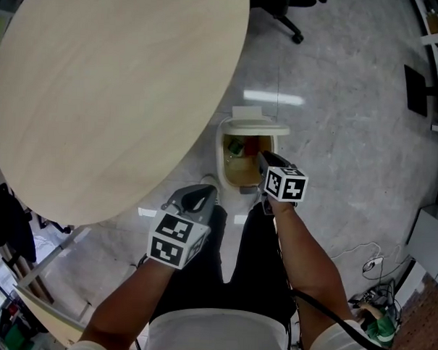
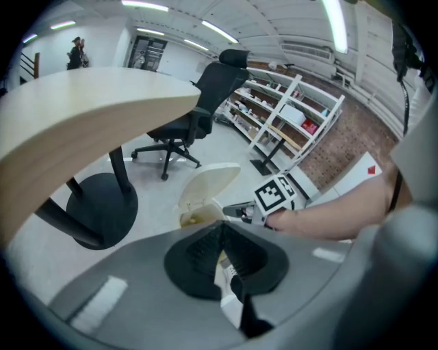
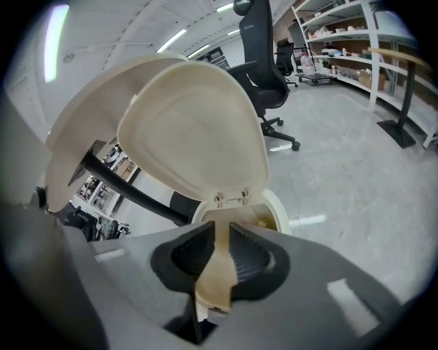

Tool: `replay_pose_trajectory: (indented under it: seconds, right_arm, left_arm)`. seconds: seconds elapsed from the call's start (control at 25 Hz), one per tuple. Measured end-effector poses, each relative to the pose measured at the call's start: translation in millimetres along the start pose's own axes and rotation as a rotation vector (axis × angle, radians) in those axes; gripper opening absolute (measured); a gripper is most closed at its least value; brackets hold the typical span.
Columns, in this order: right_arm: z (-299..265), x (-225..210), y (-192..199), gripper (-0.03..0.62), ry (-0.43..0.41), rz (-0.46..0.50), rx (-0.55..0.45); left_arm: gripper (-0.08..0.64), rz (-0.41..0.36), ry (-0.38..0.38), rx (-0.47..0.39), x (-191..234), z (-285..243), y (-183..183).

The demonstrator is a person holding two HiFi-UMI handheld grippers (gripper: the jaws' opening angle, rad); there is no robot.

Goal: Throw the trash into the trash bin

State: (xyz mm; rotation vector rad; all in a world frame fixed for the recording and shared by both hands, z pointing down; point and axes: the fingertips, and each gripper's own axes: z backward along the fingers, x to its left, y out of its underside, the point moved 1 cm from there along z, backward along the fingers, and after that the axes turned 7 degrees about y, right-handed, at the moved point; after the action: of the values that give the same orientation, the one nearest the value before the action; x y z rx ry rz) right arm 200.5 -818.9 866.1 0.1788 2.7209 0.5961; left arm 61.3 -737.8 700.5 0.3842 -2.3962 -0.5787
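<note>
The cream trash bin (image 1: 221,160) stands on the floor by the table with its lid (image 3: 198,130) swung up. Trash (image 1: 237,145) lies inside it. My right gripper (image 1: 264,158) hangs over the bin's mouth. Its jaws are partly open with nothing between them, and only the bin's rim (image 3: 275,207) shows through the gap of the right gripper (image 3: 220,231). My left gripper (image 1: 201,194) is held back to the bin's left. In its own view the left gripper (image 2: 220,230) is shut on a white paper scrap (image 2: 228,273), with the bin (image 2: 194,216) beyond.
A big round wooden table (image 1: 99,93) fills the left, and its black base (image 2: 96,205) stands near the bin. A black office chair (image 2: 198,116) and shelves (image 2: 287,116) are farther off. Cables (image 1: 373,293) lie on the floor at right. The person's legs are just behind the bin.
</note>
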Motion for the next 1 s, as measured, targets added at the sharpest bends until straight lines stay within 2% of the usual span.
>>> replay_pose_trajectory:
  seconds: [0.04,0.12,0.2,0.6,0.88,1.0]
  right_arm:
    - [7.0,1.8,-1.9,0.057,-0.012,0.007,0.001]
    - [20.8,5.3,-8.0,0.045,-0.029,0.032,0.001]
    - [36.8,12.0,-14.8,0.005,-0.044,0.059,-0.002]
    - [143.9,49.7,-73.9,0.003,-0.13,0.127,-0.089]
    - [244.3,86.5,-130.0,0.003,-0.215,0.178,-0.22]
    - [280.2,91.6,-146.3,0.003,-0.237,0.171,-0.278]
  left_arm:
    - [0.008,-0.004,0.005,0.0,-2.6,-0.6,-1.7]
    - [0.008,-0.019,0.015,-0.003,-8.1,-2.1,-6.5]
    - [0.008,-0.035,0.024,-0.003,-13.1,-1.1,-9.9]
    - [0.008,-0.134,0.03,-0.078,-44.6,35.2,-62.4]
    - [0.008,-0.15,0.023,-0.194,-73.6,88.6,-107.8]
    - [0.008,-0.155,0.019,-0.257,-85.3,108.0,-130.1]
